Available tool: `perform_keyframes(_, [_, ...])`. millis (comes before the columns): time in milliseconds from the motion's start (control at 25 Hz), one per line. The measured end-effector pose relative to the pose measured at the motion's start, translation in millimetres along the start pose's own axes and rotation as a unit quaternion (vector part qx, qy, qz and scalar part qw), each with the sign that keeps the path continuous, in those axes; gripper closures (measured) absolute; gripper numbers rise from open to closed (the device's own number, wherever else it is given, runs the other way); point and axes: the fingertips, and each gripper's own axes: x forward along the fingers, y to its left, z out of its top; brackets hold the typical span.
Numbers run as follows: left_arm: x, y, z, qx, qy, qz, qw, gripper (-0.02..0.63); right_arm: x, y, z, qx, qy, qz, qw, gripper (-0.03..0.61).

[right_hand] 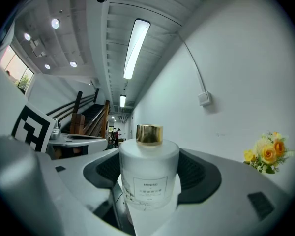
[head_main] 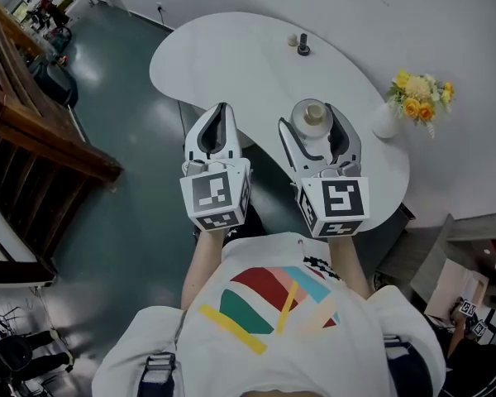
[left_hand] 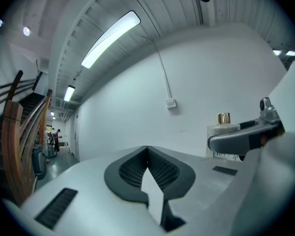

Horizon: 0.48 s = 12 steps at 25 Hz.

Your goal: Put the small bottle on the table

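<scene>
The small bottle (head_main: 313, 117) is frosted white with a gold cap and a printed label. It stands upright between the jaws of my right gripper (head_main: 314, 124), which is shut on its body. In the right gripper view the bottle (right_hand: 148, 178) fills the middle, with a dark pad on either side. Both hang over the near part of the white table (head_main: 231, 56). My left gripper (head_main: 222, 111) is level with it on the left, shut and holding nothing. The left gripper view has the jaws (left_hand: 147, 150) pressed together and the bottle (left_hand: 223, 132) off to the right.
A white vase of yellow flowers (head_main: 417, 98) stands at the table's right end, and the flowers (right_hand: 266, 154) also appear in the right gripper view. Two small objects, one dark (head_main: 303, 47), sit at the far edge. A wooden staircase (head_main: 33, 131) rises on the left over dark floor.
</scene>
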Motion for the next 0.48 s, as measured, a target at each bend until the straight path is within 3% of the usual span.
perform_keyframes(480, [68, 28, 10, -0.006, -0.028, -0.023, 0.9993, 0.597, 61, -15, 31, -0.019, -0.044, -0.023, 0.999, 0.239])
